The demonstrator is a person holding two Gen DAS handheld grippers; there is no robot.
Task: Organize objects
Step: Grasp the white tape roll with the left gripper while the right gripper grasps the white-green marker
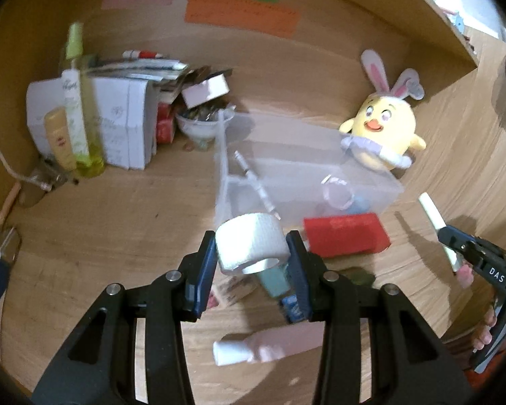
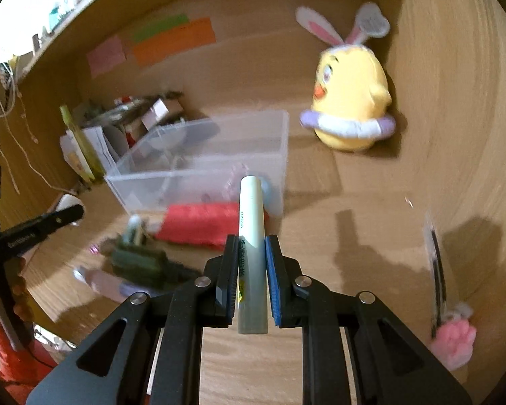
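My left gripper (image 1: 252, 246) is shut on a white roll of tape (image 1: 251, 244) and holds it above the desk, just in front of a clear plastic bin (image 1: 371, 182). My right gripper (image 2: 250, 246) is shut on a pale green tube (image 2: 251, 236), pointed toward the same bin (image 2: 202, 168). The right gripper with the tube also shows at the right of the left wrist view (image 1: 447, 236). The bin holds a pen-like item (image 1: 256, 182) and a clear ring (image 1: 337, 192). A red pouch (image 1: 345, 238) lies against the bin's front.
A yellow chick plush (image 1: 384, 131) stands behind the bin. Boxes and bottles (image 1: 81, 128) crowd the back left corner. A pink-white bottle (image 1: 253, 347), a teal item (image 1: 276, 280) and a dark green toy (image 2: 138, 260) lie on the desk. A pink paw item (image 2: 455, 341) lies right.
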